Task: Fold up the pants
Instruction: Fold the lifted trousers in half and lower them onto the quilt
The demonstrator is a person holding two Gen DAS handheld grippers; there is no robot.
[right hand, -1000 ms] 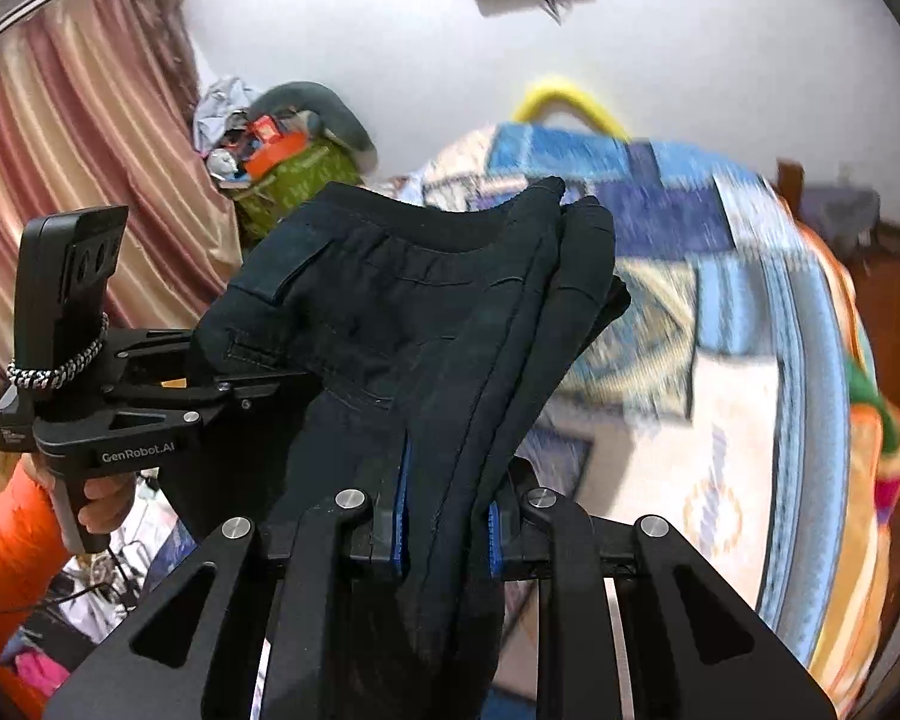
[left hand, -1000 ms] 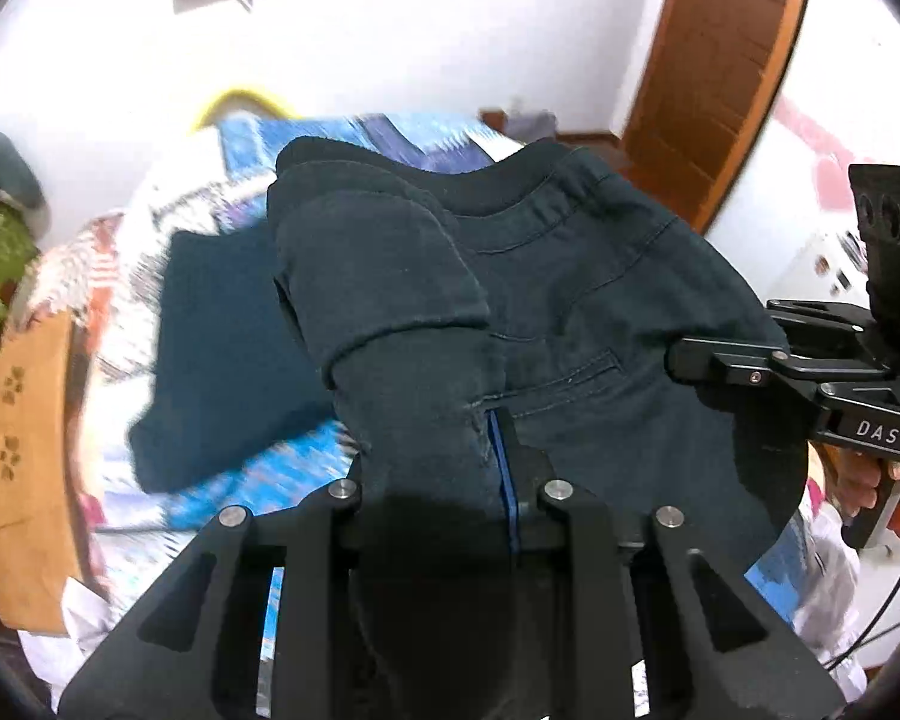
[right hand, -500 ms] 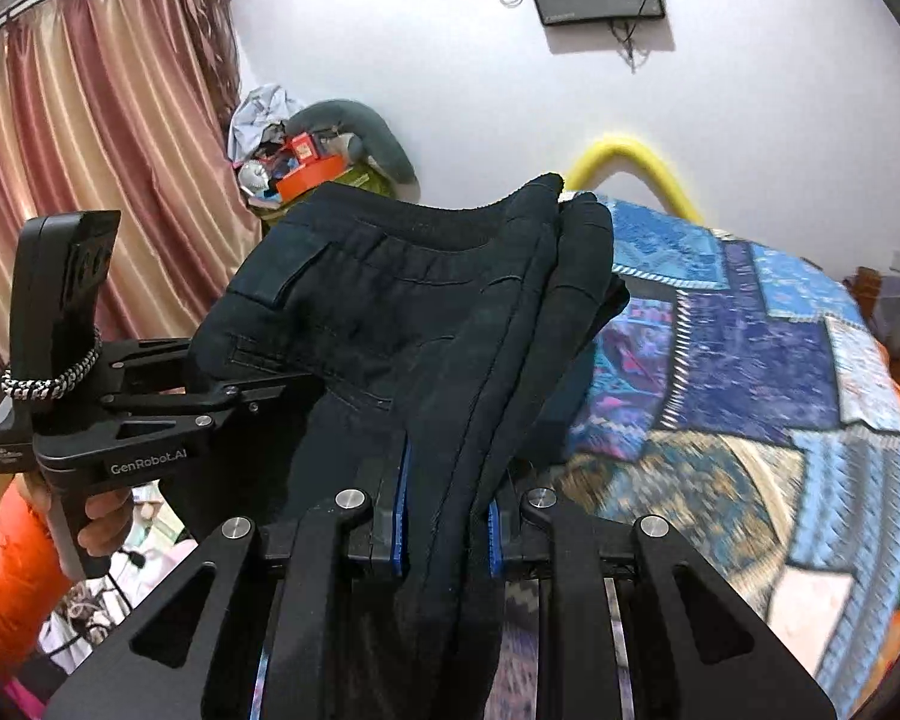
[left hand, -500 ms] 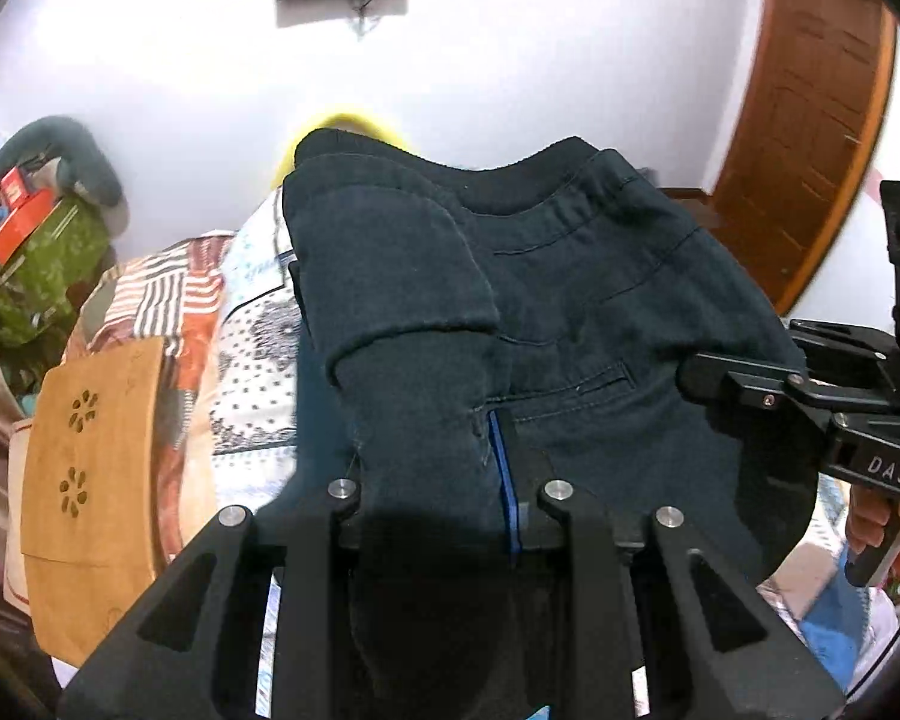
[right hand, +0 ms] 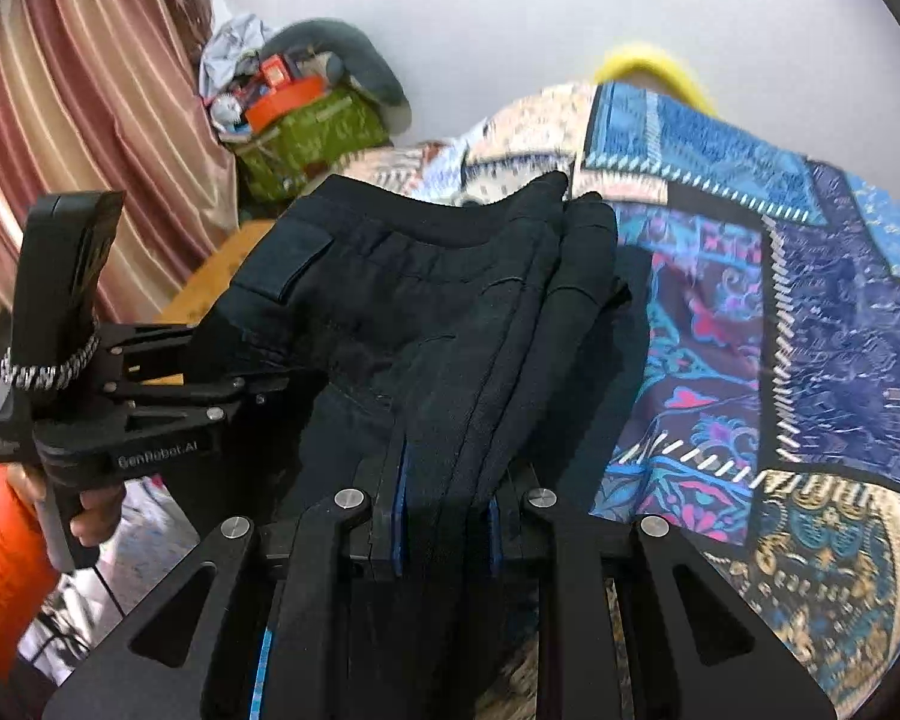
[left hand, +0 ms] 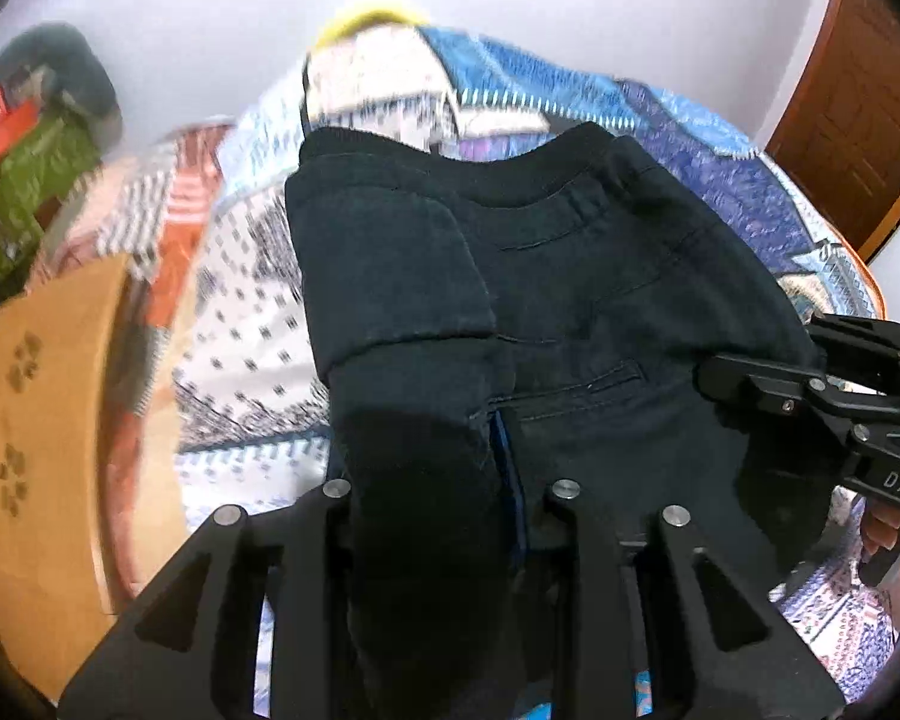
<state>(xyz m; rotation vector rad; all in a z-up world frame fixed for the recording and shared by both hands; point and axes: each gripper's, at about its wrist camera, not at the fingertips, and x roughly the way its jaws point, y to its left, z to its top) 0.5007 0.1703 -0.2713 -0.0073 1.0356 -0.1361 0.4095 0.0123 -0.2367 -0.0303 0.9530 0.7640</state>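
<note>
The dark navy pants (left hand: pixel 540 300) hang folded between my two grippers above the bed, waistband at the top. My left gripper (left hand: pixel 450 480) is shut on a thick bunch of the fabric at its left edge. My right gripper (right hand: pixel 444 480) is shut on the stacked layers of the pants (right hand: pixel 438 312) at their right edge. The right gripper's body shows in the left wrist view (left hand: pixel 810 396). The left gripper's body shows in the right wrist view (right hand: pixel 150 402). The fingertips of both are buried in cloth.
A patchwork quilt (right hand: pixel 780 312) covers the bed (left hand: pixel 246 324) below the pants. A wooden board (left hand: pixel 48 432) stands at the bed's left side. A green bag with clutter (right hand: pixel 306 138) sits by the striped curtain (right hand: pixel 78 120). A brown door (left hand: pixel 858 120) is at the right.
Both grippers have tilted down with the pants: the wall and the screen have left the view and the quilt now fills the background. The grip on the pants is unchanged.
</note>
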